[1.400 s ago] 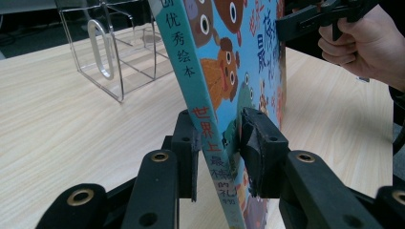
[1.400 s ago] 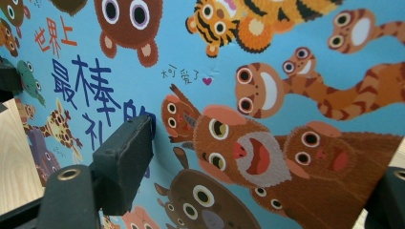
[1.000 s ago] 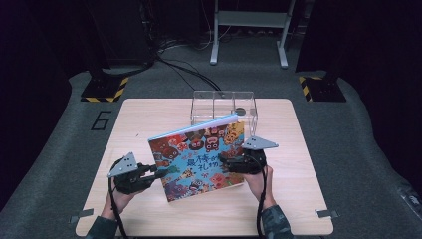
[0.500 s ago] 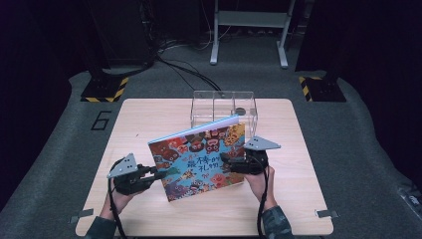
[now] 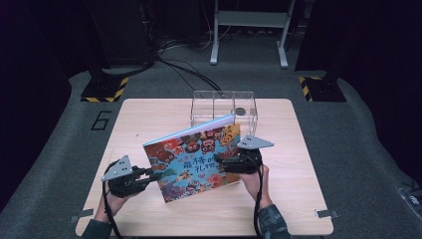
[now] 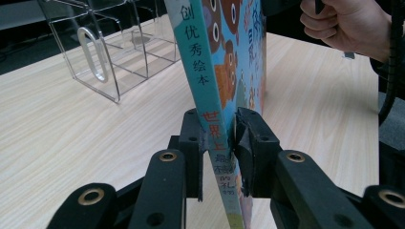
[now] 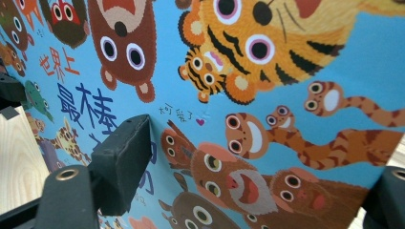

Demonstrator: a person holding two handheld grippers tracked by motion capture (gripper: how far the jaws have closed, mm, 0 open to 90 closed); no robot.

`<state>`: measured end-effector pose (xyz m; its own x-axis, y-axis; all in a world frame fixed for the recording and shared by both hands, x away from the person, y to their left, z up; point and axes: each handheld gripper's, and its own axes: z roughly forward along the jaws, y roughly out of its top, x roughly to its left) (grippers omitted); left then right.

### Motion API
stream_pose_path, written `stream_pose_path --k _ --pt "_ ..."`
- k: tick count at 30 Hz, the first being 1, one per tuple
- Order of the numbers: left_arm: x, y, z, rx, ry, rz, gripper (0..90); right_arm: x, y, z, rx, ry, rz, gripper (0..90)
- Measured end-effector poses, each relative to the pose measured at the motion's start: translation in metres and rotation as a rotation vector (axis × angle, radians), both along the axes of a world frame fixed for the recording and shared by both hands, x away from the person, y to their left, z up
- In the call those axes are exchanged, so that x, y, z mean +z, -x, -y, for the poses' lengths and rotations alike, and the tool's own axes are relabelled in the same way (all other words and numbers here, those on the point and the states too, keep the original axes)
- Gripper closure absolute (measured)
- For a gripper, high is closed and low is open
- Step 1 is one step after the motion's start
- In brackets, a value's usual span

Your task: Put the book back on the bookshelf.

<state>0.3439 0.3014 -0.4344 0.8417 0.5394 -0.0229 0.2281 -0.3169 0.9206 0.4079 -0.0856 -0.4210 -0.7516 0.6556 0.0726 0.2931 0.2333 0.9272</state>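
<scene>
Clamping the picture book (image 6: 224, 62) at its spine, the left gripper (image 6: 219, 143) holds it tilted above the table (image 5: 298, 199). The right gripper (image 5: 224, 163) pinches the opposite edge, one pad on the cover. Clear acrylic organizer (image 5: 224, 107) stands just behind.

- A lab or recording studio set up for filming handling work, not a home.
- A pale wooden table (image 5: 149, 114) stands alone on grey floor matting (image 5: 358, 149).
- Black drapes and darkness surround the far side.
- Stand bases taped in yellow and black (image 5: 102, 89) sit at the far left and far right.
- Cables (image 5: 184, 69) trail across the floor toward a metal frame (image 5: 249, 30).
- A painted numeral 6 (image 5: 101, 120) marks the mat.
</scene>
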Motion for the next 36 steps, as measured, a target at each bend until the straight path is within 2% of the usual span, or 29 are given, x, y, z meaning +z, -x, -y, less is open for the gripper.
stream_pose_path --k 2,4,7,10,12,14,16,17,21,24,25,26,32,36 --pt "0.000 0.001 0.000 0.000 0.003 0.004 73.8 0.001 0.001 0.001 0.001 0.005 0.014 21.5" --pt "0.001 0.003 0.000 -0.007 0.010 -0.007 74.3 0.002 0.002 0.006 -0.026 0.000 0.029 21.0" --pt "0.002 0.003 0.001 -0.010 -0.002 0.002 74.8 0.003 0.002 0.013 -0.022 -0.015 0.016 22.1" --pt "0.003 0.004 0.001 -0.019 -0.012 0.009 74.8 0.003 0.002 0.011 -0.030 -0.002 0.017 20.6" --pt "0.003 0.004 0.002 -0.023 -0.005 0.012 74.6 0.003 0.002 0.010 -0.028 -0.003 0.017 19.8" --pt "0.005 0.004 0.003 -0.027 0.004 -0.011 74.2 0.003 0.002 0.008 -0.038 0.008 0.022 19.1" --pt "0.008 0.001 0.004 -0.019 0.004 -0.002 73.4 0.003 0.002 0.007 -0.036 0.008 0.024 19.0" --pt "0.009 0.001 0.005 -0.015 0.011 -0.013 72.8 0.003 0.002 0.007 -0.038 0.008 0.024 18.9" --pt "0.021 -0.006 0.011 0.006 0.036 -0.028 70.8 0.003 0.002 0.006 -0.040 0.006 0.024 18.7" --pt "0.031 -0.011 0.017 0.011 0.030 -0.034 69.7 0.003 0.002 0.005 -0.044 0.012 0.024 18.3" --pt "0.035 -0.012 0.019 0.006 0.018 -0.034 68.9 0.003 0.002 0.005 -0.042 0.013 0.024 18.2" --pt "0.039 -0.015 0.021 -0.003 0.027 -0.043 68.7 0.003 0.002 0.005 -0.043 0.014 0.024 18.2" --pt "0.060 -0.023 0.033 -0.028 0.029 -0.024 68.6 0.003 0.002 0.004 -0.036 0.021 0.030 18.6" --pt "0.065 -0.024 0.035 -0.051 0.015 -0.029 71.1 0.003 0.002 0.006 -0.041 0.020 0.028 21.1"
